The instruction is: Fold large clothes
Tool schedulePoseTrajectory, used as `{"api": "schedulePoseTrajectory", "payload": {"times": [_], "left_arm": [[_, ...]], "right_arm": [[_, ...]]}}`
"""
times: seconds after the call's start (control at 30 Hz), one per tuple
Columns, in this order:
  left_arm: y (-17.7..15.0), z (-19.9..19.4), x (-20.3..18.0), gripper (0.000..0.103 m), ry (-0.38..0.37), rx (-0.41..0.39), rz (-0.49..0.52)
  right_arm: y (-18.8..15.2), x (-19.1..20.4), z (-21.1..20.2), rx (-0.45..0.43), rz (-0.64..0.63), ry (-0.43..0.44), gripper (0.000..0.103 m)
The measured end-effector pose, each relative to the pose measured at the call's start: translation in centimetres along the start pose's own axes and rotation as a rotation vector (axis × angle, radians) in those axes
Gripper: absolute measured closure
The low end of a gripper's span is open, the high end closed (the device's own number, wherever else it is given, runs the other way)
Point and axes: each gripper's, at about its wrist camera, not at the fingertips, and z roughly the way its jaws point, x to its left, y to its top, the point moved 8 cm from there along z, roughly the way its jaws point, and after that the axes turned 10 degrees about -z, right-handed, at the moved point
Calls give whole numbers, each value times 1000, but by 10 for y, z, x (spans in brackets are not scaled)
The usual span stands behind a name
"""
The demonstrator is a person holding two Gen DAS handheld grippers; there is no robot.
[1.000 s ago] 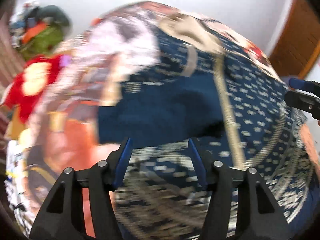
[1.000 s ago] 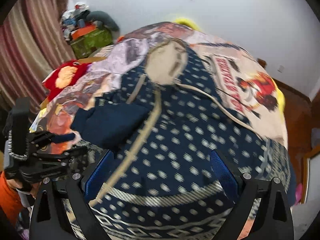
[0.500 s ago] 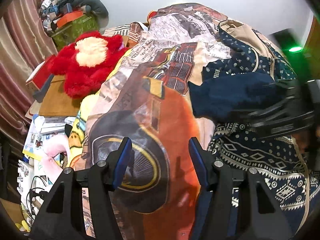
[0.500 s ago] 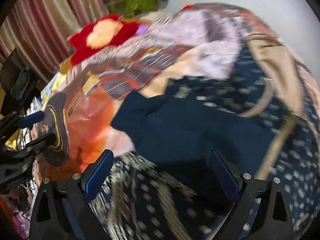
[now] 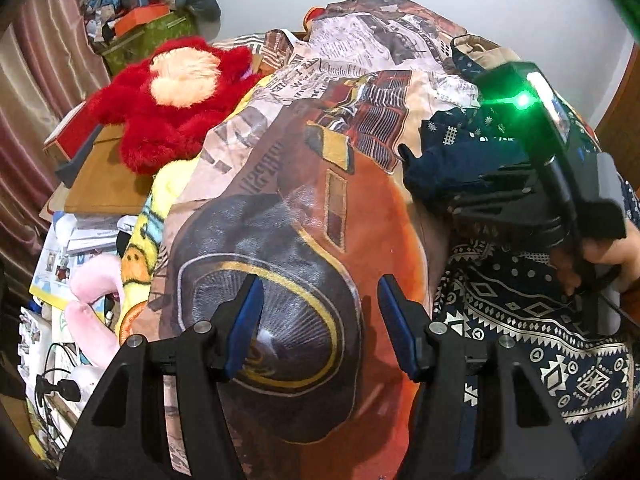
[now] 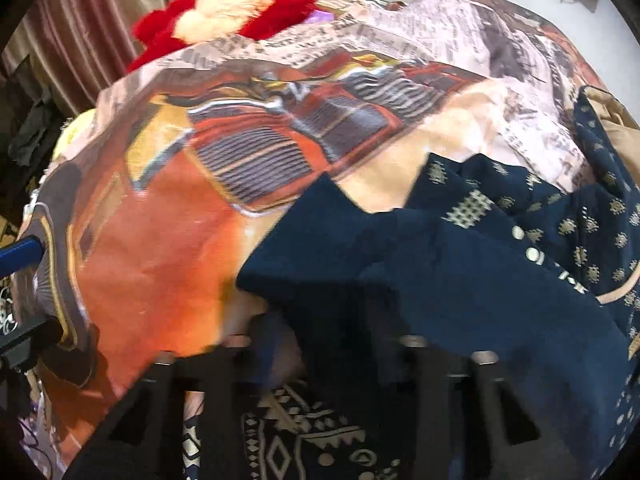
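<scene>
R claw (image 6: 320, 344) had just been closing on the navy gold-patterned cotton garment (image 6: 460, 280), clamped at its near plain flap: fold step begun. L claw (image 5: 320, 320) stood apart, empty, left of garment, over the orange printed bedsheet (image 5: 280, 184).

The patterned garment (image 5: 540, 332) lies on the printed bedspread (image 5: 288, 208) at its right side, a folded sleeve (image 6: 400, 264) across its upper part, while the plush toy (image 5: 172, 96) sits beyond the bedspread's far left edge, before the box of clutter (image 5: 148, 36).
</scene>
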Motion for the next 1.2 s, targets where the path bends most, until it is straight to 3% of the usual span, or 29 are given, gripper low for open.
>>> {"api": "schedulePoseTrajectory", "payload": {"times": [0.13, 0.4, 0.57, 0.7, 0.83, 1.0, 1.1, 1.2], "left_arm": [[-8, 2, -21, 43, -37, 19, 45], [-22, 20, -62, 42, -108, 89, 77], [-25, 42, -86, 42, -101, 130, 87], [-29, 71, -109, 42, -41, 164, 151], [-23, 81, -124, 42, 56, 90, 177], [-1, 88, -115, 43, 143, 34, 54], [13, 82, -103, 43, 233, -30, 7], [20, 80, -91, 43, 203, -27, -77]], "right_arm": [[4, -13, -22, -76, 51, 10, 95], [-6, -52, -130, -266, 132, -25, 96], [-33, -89, -205, -370, 206, -56, 96], [-62, -124, -253, -428, 264, -107, 96], [-100, -162, -277, -456, 350, -153, 96], [-155, -212, -286, -461, 512, -160, 96], [-184, -235, -286, -460, 591, -160, 96], [-214, -251, -281, -441, 659, -147, 96]]}}
